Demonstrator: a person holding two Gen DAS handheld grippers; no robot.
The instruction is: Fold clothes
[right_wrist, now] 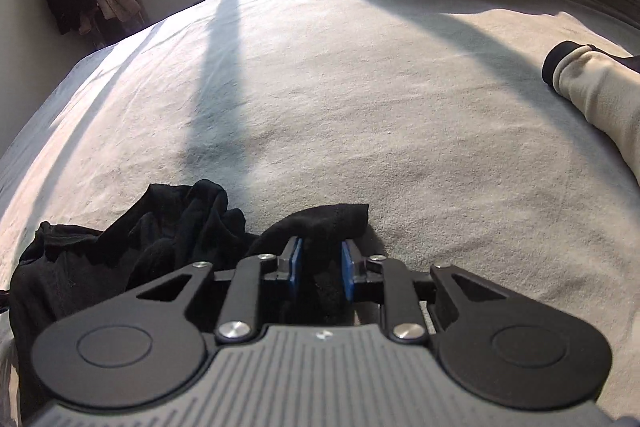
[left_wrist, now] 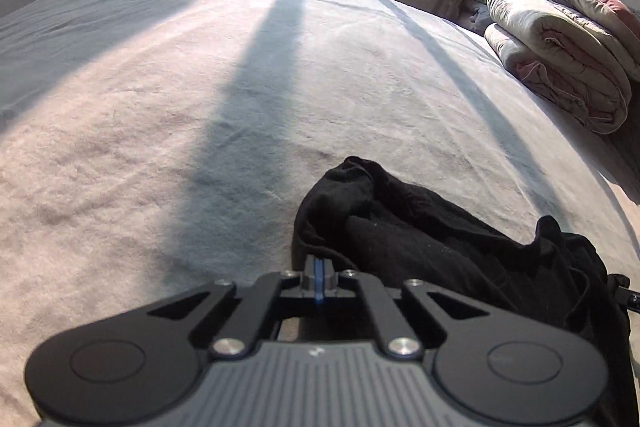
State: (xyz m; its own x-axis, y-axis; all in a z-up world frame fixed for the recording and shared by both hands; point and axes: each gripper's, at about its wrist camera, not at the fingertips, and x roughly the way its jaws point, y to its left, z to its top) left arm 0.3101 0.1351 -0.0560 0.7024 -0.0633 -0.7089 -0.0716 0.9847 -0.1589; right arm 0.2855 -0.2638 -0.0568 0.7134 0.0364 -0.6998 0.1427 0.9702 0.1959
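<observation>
Fabric sits nearest you: the black garment (left_wrist: 420, 239) lies crumpled at the near edge of the bed (left_wrist: 200, 107), and both of your tools are at it. Your left gripper (left_wrist: 319, 279) has its blue pads pressed flat together at the garment's left end; whether any cloth is caught between them you cannot tell from here, since the dark fabric begins right at the tips. Your right gripper (right_wrist: 320, 263) shows its pads standing apart with a black fold running between them, so in the picture it is spread around the cloth and not yet pinching. Taking the two ends like this looks meant to let you lift and stretch the piece flat before any fold is made.

Beyond the garment, the pale sheet is bare and sunlit, crossed by long shadows, which gives you room to spread it. A cream sleeve (right_wrist: 592, 87) with a dark cuff lies further to the right. At the far right, a folded quilt (left_wrist: 560, 51) is stacked out of the way.
</observation>
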